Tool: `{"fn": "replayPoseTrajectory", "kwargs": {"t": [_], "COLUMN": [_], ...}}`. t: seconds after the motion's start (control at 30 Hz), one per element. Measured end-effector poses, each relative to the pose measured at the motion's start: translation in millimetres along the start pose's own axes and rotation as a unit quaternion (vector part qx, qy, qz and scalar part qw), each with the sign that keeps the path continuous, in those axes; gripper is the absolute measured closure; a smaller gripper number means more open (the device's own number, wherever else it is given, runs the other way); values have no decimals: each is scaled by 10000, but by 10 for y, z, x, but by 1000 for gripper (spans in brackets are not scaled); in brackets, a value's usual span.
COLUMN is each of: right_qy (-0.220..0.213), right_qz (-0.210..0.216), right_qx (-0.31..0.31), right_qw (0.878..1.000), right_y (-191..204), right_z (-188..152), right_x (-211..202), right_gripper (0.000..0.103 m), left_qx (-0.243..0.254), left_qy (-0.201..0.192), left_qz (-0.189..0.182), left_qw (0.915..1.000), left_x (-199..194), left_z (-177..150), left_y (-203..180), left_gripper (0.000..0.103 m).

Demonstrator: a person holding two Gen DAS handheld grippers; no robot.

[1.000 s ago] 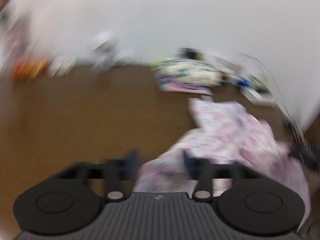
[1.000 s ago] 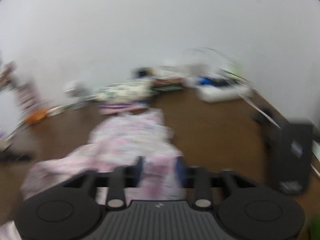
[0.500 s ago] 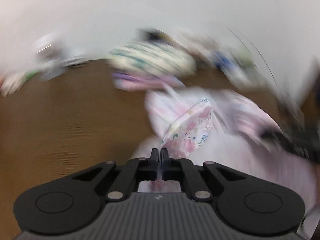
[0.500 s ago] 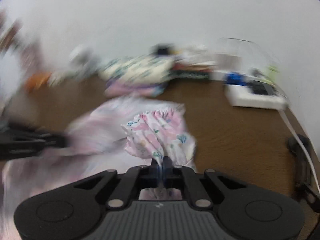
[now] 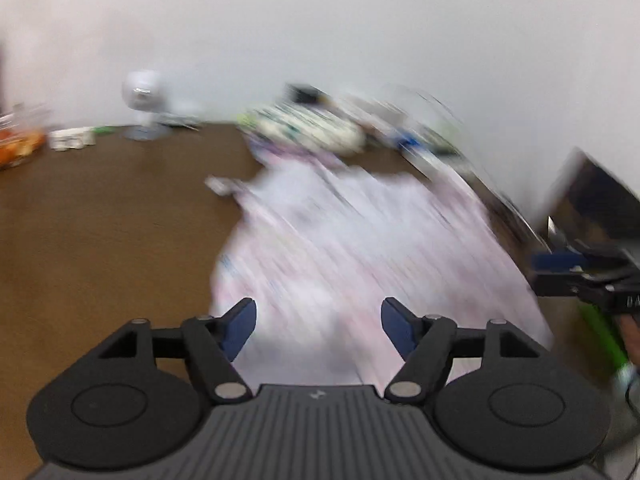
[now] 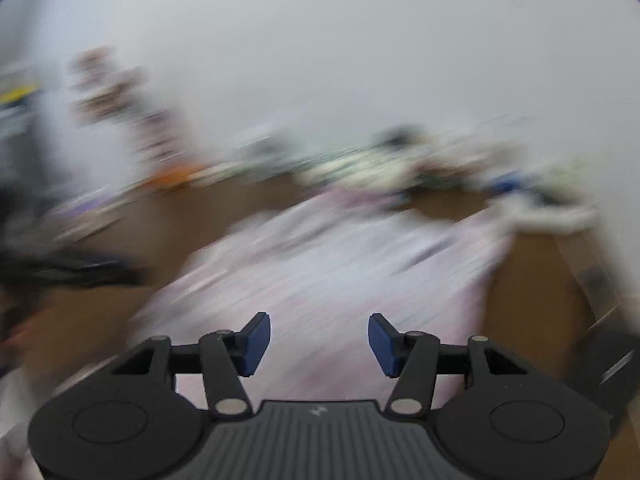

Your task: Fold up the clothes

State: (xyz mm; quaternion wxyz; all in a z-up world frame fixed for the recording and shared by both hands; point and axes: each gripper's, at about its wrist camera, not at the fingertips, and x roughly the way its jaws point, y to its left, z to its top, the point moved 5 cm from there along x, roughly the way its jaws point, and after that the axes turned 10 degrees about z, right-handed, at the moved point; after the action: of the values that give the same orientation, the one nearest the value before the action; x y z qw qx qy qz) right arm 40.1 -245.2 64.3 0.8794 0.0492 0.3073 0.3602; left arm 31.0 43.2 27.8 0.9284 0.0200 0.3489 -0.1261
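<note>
While both views smear with motion, my left tongs (image 5: 318,326) stand wide apart, their blue pads (image 5: 240,330) clear of everything; the jaws have just been opening, and nothing sits between them. My right tongs (image 6: 319,342) are likewise spread, having just opened too, with only air between their blue pads (image 6: 256,342).

From the left wrist, the pink flowered garment (image 5: 360,248) lies loose on the brown table (image 5: 100,220), running from just ahead of my tongs toward one o'clock. Beyond it, at twelve o'clock, a heap of other clothes (image 5: 308,130) in green and white sits against the white wall (image 5: 320,20). At eleven o'clock a small white round gadget (image 5: 142,92) stands on a stand, and at nine o'clock something orange (image 5: 20,148) lies at the table's edge. At three o'clock my other tongs (image 5: 580,276) reach in from the edge, just beside the garment's right border; whether they touch the cloth I cannot tell.

From the right wrist, the same garment (image 6: 340,264) spreads ahead of my tongs from twelve toward ten o'clock, too blurred to read its folds. At nine o'clock a dark shape (image 6: 60,268) crosses the table (image 6: 520,300); the blur hides what it is.
</note>
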Motion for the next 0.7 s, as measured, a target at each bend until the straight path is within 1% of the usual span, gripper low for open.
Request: {"fn": "replayPoseTrajectory", "kwargs": {"t": [0.1,0.17,0.2,0.23,0.27,0.3,0.33,0.37,0.4,0.43,0.47,0.5,0.53,0.57,0.6,0.63,0.67,0.7], "right_qy": [62,414,641,872,1045,1100,1171,1274,1352,1359,1291,1131,936,792,645,517,449,462], "right_qz": [716,1017,1016,937,855,770,653,468,209,-183,-499,-694,-732,-613,-410,-178,29,168], "right_qx": [-13,76,65,58,43,14,-20,-66,-153,-301,-392,-493,-631,-757,-907,-1102,-1328,-1536], "right_qw": [9974,9939,9927,9918,9908,9909,9910,9907,9905,9901,9896,9899,9909,9921,9929,9924,9901,9869], "right_y": [392,552,599,605,603,589,569,537,498,447,410,418,468,547,645,762,882,991], "right_z": [-441,-710,-828,-921,-991,-1013,-1024,-1011,-997,-974,-938,-915,-907,-925,-971,-1050,-1154,-1271], "right_x": [-70,-2,38,93,122,103,70,12,-51,-119,-181,-270,-386,-493,-597,-691,-773,-834], "right_gripper": [51,56,64,71,88,98,98,98,98,97,89,86,85,78,61,52,42,38], "left_qx": [108,34,-12,-59,-1,73,53,-9,-34,-13,14,59,127,260,403,622,853,1083], "left_qy": [178,278,377,477,543,604,681,780,839,814,776,692,546,340,127,-31,-179,-326], "left_qz": [-230,-258,-263,-267,-195,-109,-66,-87,-119,-94,-60,-20,-21,-121,-236,-356,-476,-596], "left_qw": [9995,9993,9989,9985,9983,9981,9976,9969,9964,9966,9970,9976,9984,9990,9988,9974,9951,9918], "left_x": [-265,-342,-355,-368,-363,-355,-347,-284,-290,-317,-345,-382,-454,-564,-680,-750,-812,-876], "left_z": [-416,-588,-669,-750,-802,-850,-888,-901,-943,-973,-1000,-1033,-1054,-1074,-1094,-1140,-1189,-1240], "left_y": [-134,-139,-137,-135,-144,-154,-149,-137,-160,-183,-205,-214,-218,-240,-266,-332,-405,-478], "left_gripper": [35,35,37,45,50,64,75,76,77,76,76,75,73,71,61,52,47,40]}}
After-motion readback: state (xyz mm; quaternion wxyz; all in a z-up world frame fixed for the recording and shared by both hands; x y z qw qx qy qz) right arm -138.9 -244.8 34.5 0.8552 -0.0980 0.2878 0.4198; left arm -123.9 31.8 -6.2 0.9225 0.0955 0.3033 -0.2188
